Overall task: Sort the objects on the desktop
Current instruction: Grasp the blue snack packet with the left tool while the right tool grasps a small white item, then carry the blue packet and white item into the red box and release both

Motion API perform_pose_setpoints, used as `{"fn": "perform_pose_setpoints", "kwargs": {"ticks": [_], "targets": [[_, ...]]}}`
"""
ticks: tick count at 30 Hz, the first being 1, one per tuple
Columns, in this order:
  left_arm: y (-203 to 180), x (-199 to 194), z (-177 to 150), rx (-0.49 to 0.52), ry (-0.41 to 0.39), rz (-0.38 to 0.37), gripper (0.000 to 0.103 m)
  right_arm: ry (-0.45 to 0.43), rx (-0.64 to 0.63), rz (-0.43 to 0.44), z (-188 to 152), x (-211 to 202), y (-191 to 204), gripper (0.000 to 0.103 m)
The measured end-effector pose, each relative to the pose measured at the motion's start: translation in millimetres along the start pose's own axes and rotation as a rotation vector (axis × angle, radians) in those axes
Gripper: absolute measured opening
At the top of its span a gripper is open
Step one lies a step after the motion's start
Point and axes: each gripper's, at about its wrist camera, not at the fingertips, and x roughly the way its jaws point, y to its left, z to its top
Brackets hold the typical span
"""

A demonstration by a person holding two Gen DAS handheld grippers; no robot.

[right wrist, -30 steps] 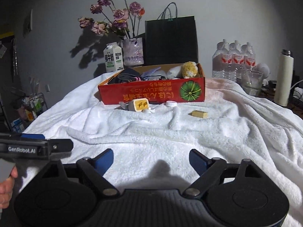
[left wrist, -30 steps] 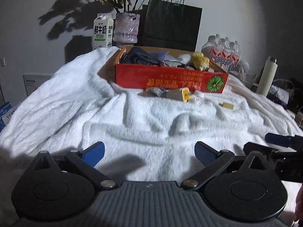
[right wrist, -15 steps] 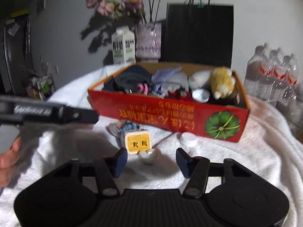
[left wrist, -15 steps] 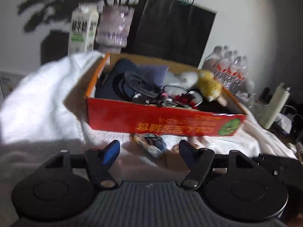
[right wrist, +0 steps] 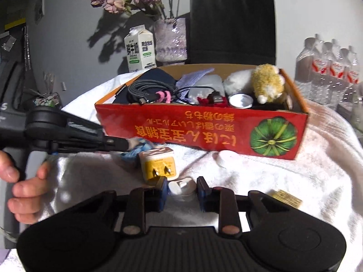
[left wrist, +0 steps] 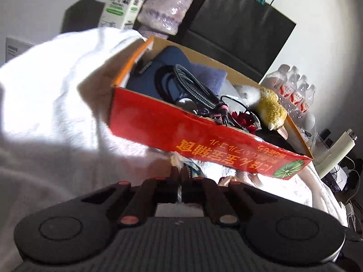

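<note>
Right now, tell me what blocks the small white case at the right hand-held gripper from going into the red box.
The small white case sits between the closing right hand-held gripper fingers. Only the red box front wall stands between; the yellow plug adapter sits just left, beside the path. Lift over the wall.

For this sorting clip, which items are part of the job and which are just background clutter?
Job:
red box
small white object between the closing right gripper jaws
yellow plug adapter
blue-and-white wrapper at the shut left gripper
white cap

Background:
milk carton
flower vase
black bag
water bottles
</note>
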Motion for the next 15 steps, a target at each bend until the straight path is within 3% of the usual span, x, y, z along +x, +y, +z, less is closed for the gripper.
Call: {"fn": "perform_pose_setpoints", "kwargs": {"ticks": [5,15], "targets": [[1,-57,-12,-0.025,-0.071,-0.054,0.003,-0.069,0.054,-0.015,-9,-48,-1,0.026],[-25,-165,-49,0.043,-0.194,-0.126,0.003,-0.220,0.109,-0.032,-31,-134,19,0.026]]}}
